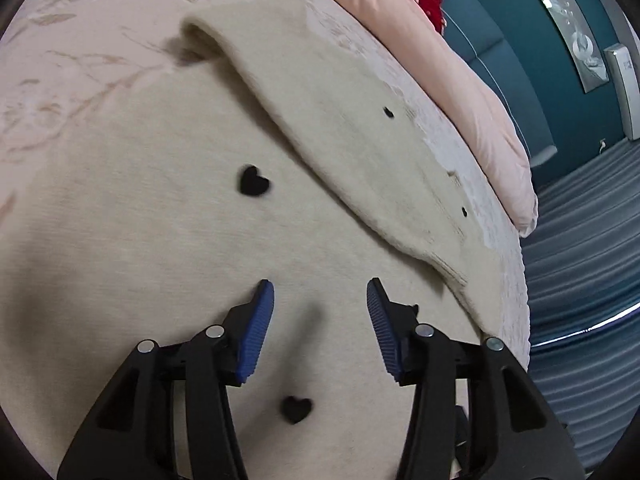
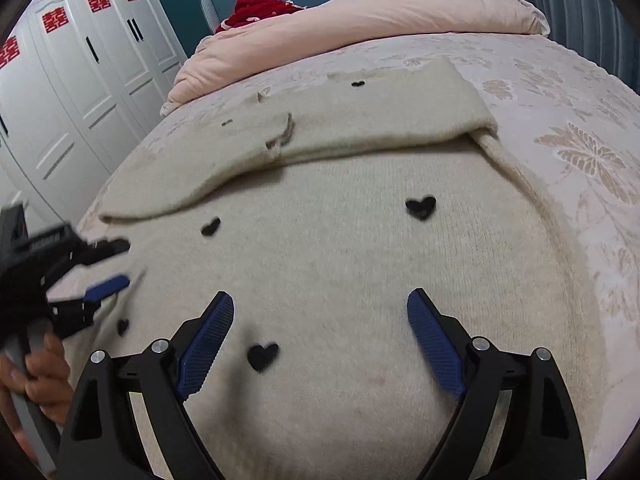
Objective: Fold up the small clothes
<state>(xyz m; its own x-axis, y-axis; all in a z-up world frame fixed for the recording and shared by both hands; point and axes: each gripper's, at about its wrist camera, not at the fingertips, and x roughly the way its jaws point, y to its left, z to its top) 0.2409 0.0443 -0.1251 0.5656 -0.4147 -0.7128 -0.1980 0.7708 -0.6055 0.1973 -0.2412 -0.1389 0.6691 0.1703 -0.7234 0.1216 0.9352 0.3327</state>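
Observation:
A cream knit sweater [image 1: 160, 220] with small black hearts [image 1: 253, 181] lies spread on the bed; it also fills the right wrist view [image 2: 340, 248]. One sleeve [image 1: 340, 136] is folded across the body, seen in the right wrist view [image 2: 360, 124] lying crosswise at the far side. My left gripper [image 1: 320, 300] is open and empty just above the sweater's body; it shows at the left edge of the right wrist view [image 2: 114, 264], held by a hand. My right gripper [image 2: 320, 308] is open and empty over the sweater's body.
The bed has a pale floral bedspread [image 2: 560, 120]. A pink quilt [image 2: 360, 20] lies at the head, with a red garment [image 2: 256, 8] behind it. White wardrobe doors [image 2: 80, 80] stand left of the bed. Grey curtains [image 1: 580, 260] hang beyond the bed's edge [image 1: 516, 280].

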